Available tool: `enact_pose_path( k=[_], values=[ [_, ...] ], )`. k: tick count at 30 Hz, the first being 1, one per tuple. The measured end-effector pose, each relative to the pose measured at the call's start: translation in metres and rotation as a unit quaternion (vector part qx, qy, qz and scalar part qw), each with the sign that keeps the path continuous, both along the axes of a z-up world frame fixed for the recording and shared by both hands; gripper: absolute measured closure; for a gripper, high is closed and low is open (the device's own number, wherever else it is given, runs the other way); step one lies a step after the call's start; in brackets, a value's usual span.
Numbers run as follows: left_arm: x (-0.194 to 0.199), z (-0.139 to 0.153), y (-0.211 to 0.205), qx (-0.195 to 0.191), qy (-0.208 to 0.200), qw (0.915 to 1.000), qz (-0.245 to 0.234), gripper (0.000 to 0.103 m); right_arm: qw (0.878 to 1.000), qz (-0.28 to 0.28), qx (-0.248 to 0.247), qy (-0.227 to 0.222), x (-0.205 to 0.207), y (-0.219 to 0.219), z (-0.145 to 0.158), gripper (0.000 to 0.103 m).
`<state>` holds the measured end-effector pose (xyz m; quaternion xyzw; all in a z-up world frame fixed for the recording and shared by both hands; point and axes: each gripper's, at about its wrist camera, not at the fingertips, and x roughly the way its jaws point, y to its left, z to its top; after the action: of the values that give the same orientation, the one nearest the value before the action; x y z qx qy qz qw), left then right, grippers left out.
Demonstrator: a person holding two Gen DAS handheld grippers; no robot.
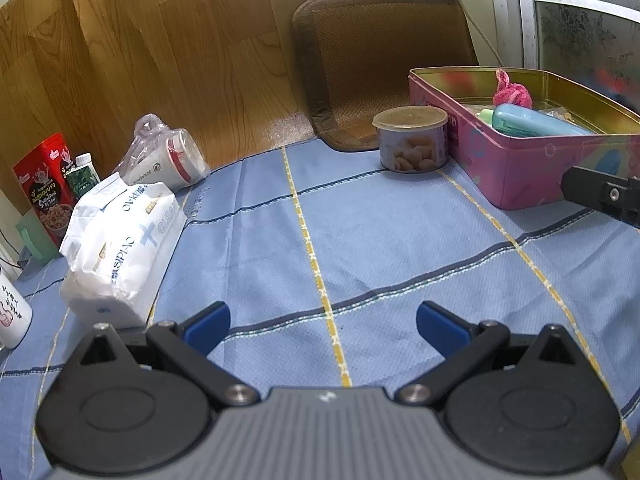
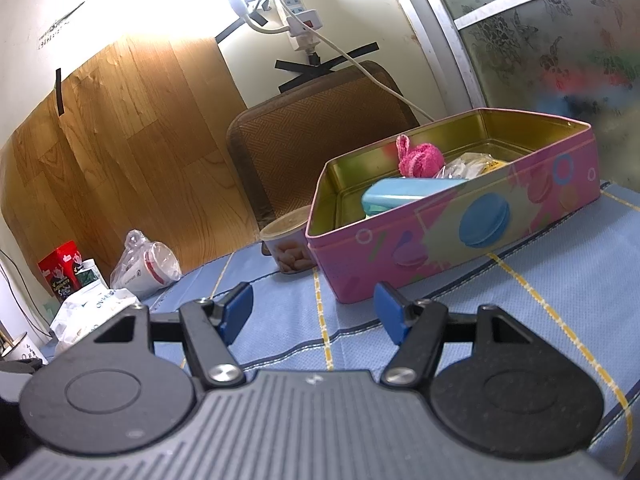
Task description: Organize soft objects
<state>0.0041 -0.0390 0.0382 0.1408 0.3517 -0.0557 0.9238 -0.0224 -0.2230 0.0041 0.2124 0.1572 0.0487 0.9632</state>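
Note:
A pink tin box (image 1: 532,172) (image 2: 460,236) stands open on the blue checked cloth (image 1: 360,248). Inside it lie a pink knitted soft toy (image 1: 511,92) (image 2: 420,160), a light blue case (image 1: 536,120) (image 2: 404,196) and a clear wrapper (image 2: 468,166). A white soft tissue pack (image 1: 120,248) (image 2: 86,312) lies at the left of the cloth. My left gripper (image 1: 323,328) is open over bare cloth, nothing between its blue pads. My right gripper (image 2: 314,312) is open too, just in front of the tin's near wall; part of it shows at the right edge of the left wrist view.
A lidded snack can (image 1: 411,138) (image 2: 286,248) stands beside the tin's left end. A cup in a plastic bag (image 1: 168,160) (image 2: 146,268), a red box (image 1: 44,196) (image 2: 60,270) and a small bottle (image 1: 82,174) sit at the back left. A brown cushion (image 1: 384,64) leans on the wall. A white mug (image 1: 12,312) is at the left edge.

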Motion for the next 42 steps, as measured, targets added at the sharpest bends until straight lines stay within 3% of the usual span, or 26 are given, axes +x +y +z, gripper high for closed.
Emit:
enact_pose_path(
  k=[31, 42],
  values=[
    [0.0025, -0.0026, 0.003, -0.001, 0.011, 0.9999, -0.003, 0.0, 1.0, 0.0, -0.001, -0.005, -0.0012, 0.0014, 0.0011, 0.032],
    [0.002, -0.0004, 0.0044, -0.007, 0.009, 0.9999, -0.004, 0.0, 1.0, -0.003, 0.002, -0.015, -0.0032, 0.0001, 0.0031, 0.024]
  ],
)
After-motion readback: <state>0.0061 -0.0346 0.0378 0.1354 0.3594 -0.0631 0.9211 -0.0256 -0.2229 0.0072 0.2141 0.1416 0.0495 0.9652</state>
